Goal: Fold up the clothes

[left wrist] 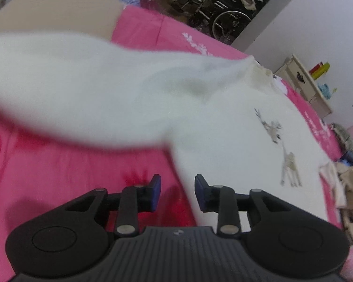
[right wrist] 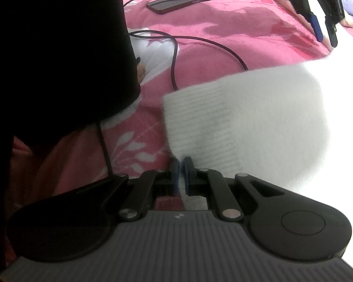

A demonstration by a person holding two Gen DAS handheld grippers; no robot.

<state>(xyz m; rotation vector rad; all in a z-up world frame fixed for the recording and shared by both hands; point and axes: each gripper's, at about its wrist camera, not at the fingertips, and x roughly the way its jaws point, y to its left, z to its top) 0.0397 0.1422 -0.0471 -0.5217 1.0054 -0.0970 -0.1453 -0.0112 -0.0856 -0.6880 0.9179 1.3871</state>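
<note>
A white fluffy sweater [left wrist: 223, 127] with embroidered deer lies on a pink blanket [left wrist: 70, 171]. Its sleeve [left wrist: 70, 89] sweeps blurred across the left wrist view, lifted above the blanket. My left gripper [left wrist: 177, 191] is open and empty over the sweater's side edge; it also shows in the right wrist view [right wrist: 324, 30] at the top right, held in a hand. My right gripper [right wrist: 181, 176] is shut on the ribbed cuff [right wrist: 200, 127] of the sleeve, holding it above the blanket [right wrist: 223, 30].
A phone [right wrist: 183, 0] with a black cable [right wrist: 176, 54] lies on the blanket behind the sleeve. A person's dark clothing [right wrist: 58, 47] fills the left. A wheelchair [left wrist: 223, 11], a cardboard box [left wrist: 51, 11] and a shelf [left wrist: 306, 82] stand beyond the bed.
</note>
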